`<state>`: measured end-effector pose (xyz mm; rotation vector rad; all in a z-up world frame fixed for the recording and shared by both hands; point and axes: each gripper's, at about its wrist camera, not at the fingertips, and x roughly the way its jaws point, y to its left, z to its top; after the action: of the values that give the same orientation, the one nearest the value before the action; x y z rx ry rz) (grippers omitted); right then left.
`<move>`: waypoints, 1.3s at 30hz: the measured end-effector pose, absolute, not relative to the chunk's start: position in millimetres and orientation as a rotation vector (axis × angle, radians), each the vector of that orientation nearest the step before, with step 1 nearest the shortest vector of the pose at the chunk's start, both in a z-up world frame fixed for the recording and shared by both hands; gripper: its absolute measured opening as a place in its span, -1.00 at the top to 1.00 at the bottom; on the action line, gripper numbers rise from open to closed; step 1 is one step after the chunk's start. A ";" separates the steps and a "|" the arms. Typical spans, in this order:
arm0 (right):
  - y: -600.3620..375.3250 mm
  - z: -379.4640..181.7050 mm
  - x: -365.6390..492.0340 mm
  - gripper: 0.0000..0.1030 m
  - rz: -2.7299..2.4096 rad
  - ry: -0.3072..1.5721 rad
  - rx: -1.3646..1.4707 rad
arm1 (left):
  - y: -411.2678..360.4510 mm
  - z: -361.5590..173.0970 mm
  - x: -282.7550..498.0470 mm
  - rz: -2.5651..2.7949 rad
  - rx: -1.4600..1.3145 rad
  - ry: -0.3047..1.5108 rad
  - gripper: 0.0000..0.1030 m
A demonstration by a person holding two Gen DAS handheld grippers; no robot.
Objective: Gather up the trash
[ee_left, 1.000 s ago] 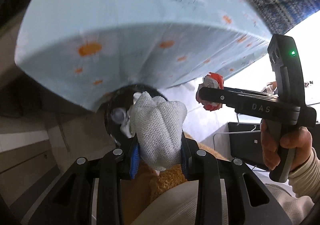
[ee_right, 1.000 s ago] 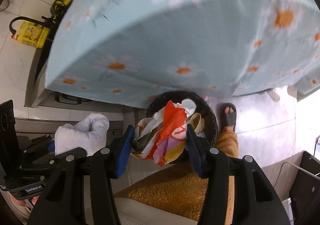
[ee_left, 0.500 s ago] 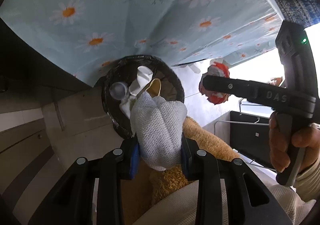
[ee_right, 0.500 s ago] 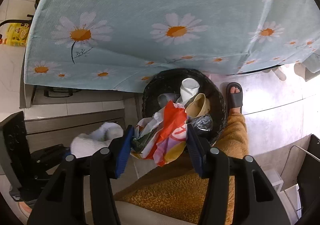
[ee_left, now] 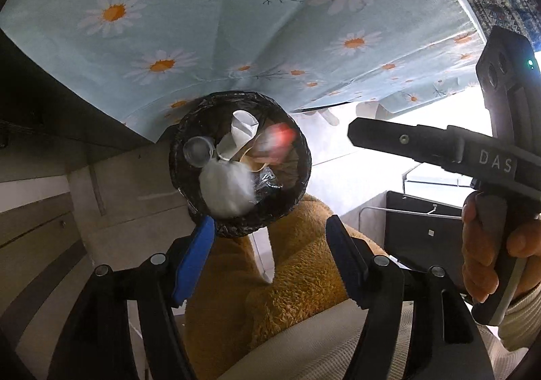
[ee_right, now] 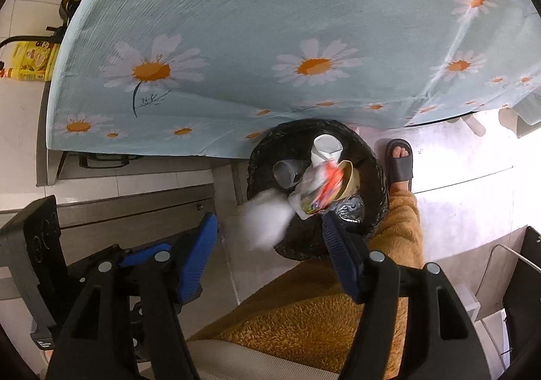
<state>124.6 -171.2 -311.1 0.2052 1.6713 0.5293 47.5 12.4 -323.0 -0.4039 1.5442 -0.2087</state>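
Note:
A round black-lined trash bin (ee_left: 297, 177) (ee_right: 372, 163) stands on the floor below both grippers, holding a white paper cup (ee_left: 244, 124) (ee_right: 325, 147), a clear cup (ee_left: 197, 150) and other scraps. My left gripper (ee_left: 270, 238) is open and empty above it. A white wad of cloth (ee_left: 225, 189) (ee_right: 265, 219) is blurred in mid-fall at the bin. My right gripper (ee_right: 270, 238) is open; a red and white wrapper (ee_right: 319, 189) (ee_left: 275, 143) is blurred, falling into the bin.
A daisy-print blue tablecloth (ee_left: 236, 25) (ee_right: 287, 25) hangs over the table edge just behind the bin. The person's orange fleece legs (ee_right: 321, 312) and a grey slipper (ee_right: 400, 160) are beside the bin. A yellow bag (ee_right: 32, 62) lies at far left.
Both grippers opened over the bin. The white cloth left the left gripper and the red wrapper left the right gripper; both are dropping into the bin.

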 end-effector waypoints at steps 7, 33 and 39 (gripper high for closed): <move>-178.8 -296.1 124.2 -0.26 0.509 1.641 0.197 | 20.2 -314.1 46.1 -0.198 -0.411 1.513 -0.29; -214.1 -149.3 125.6 -0.27 0.652 1.328 0.081 | 18.8 -177.9 46.0 -0.069 -0.373 1.231 -0.29; -240.8 -100.4 125.1 -0.41 0.691 1.212 0.075 | -2.3 -127.2 35.2 -0.008 -0.358 1.142 -0.29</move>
<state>125.1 -240.8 -100.5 0.0748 1.2125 0.6913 35.2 -2.3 -127.2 -0.3582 1.1425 -0.0081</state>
